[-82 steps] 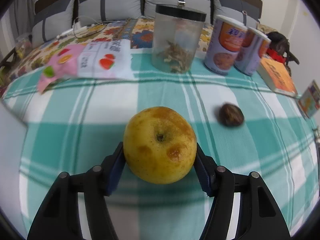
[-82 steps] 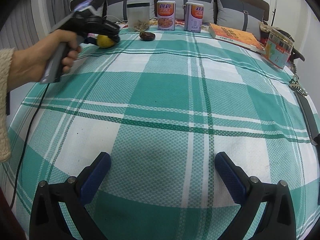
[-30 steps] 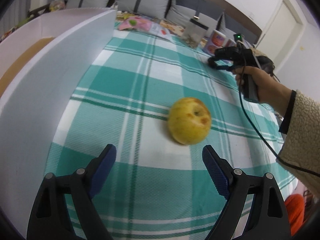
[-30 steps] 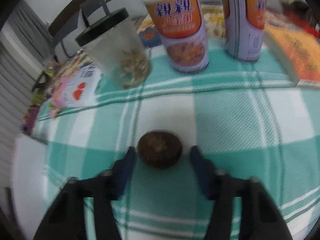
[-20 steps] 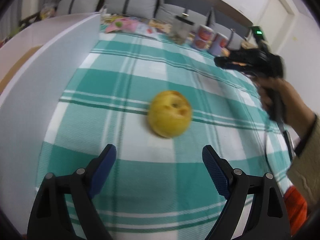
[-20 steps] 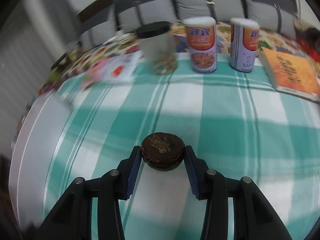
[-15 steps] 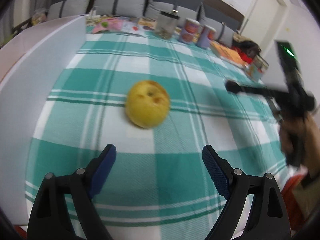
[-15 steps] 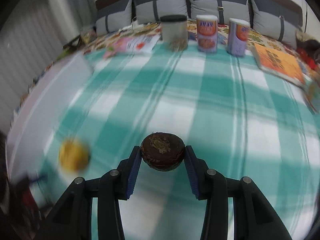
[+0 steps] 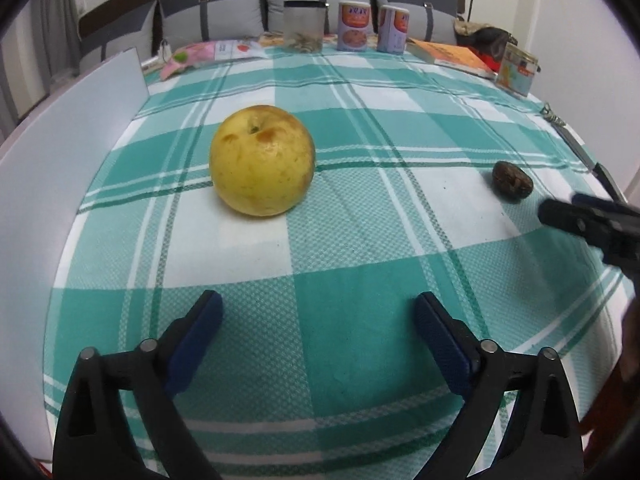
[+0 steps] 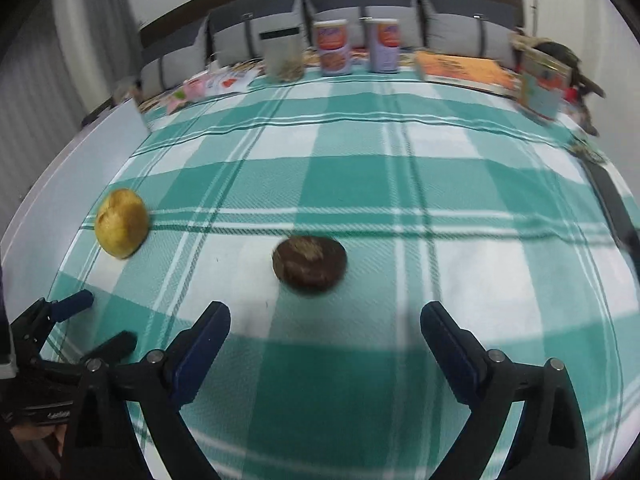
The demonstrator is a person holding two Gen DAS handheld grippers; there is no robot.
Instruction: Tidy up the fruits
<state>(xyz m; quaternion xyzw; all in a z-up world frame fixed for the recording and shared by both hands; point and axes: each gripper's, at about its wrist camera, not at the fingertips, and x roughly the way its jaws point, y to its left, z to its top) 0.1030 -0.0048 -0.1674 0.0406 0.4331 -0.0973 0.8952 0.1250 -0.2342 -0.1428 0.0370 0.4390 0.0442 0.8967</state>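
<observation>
With both fruits lying free on the checked bedcover (image 9: 360, 240), this looks like the end of a placing step: right gripper (image 10: 324, 340) has just been opening, jaws wide, nothing between the pads, and the brown fruit (image 10: 309, 263) sits on the cloth just ahead of its fingertips, not touched. Left gripper (image 9: 318, 334) also stands wide, empty, its jaws having just opened a little further; yellow apple (image 9: 262, 160) rests well ahead of it, clear of both pads. Taking the apple as landmark: brown fruit is off to its right, well apart, about level with it across the cover, so the two seem laid out side by side in a row near the front edge, likely the point of the sorting. White board (image 9: 60, 184) stands left of the apple; jar (image 9: 303, 26) and two cans (image 9: 372, 26) are far behind it by the pillows. Apple is near round, no real long axis; stem dimple points up and slightly away from the left camera. Brown fruit is flattish, broad face up, long axis roughly left-right; blurred, so detail unsure.
</observation>
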